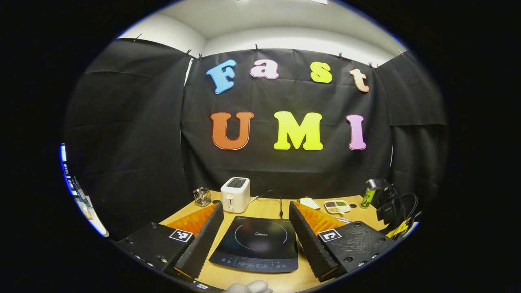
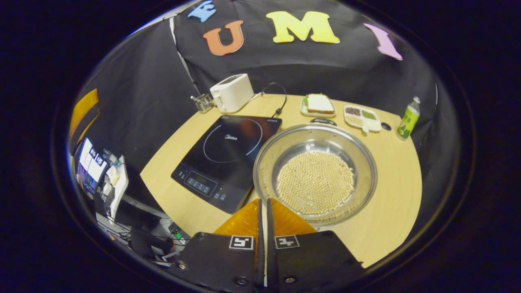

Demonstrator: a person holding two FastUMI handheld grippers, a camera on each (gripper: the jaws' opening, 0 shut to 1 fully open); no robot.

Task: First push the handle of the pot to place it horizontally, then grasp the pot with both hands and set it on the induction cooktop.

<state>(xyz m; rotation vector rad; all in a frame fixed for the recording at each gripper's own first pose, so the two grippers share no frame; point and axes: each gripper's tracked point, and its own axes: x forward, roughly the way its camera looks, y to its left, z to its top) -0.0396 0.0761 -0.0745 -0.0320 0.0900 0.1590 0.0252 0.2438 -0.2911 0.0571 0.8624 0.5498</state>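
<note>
A steel pot (image 2: 315,175) holding pale beans stands on the wooden table (image 2: 397,191), just right of the black induction cooktop (image 2: 228,152). A black handle (image 2: 323,121) shows at the pot's far rim. My right gripper (image 2: 263,201) is shut with nothing between its fingers, its tips hovering at the pot's near left rim. My left gripper (image 1: 256,205) is open wide, and the cooktop (image 1: 256,244) lies between its fingers. A sliver of the pot's rim (image 1: 344,220) peeks out behind its right finger.
At the table's back stand a white toaster (image 2: 232,92), a wire cup (image 2: 202,102), a sandwich on a plate (image 2: 319,103), a divided dish (image 2: 361,117) and a green bottle (image 2: 408,118). A black cable (image 2: 279,99) runs to the cooktop. The table edge lies close below the pot.
</note>
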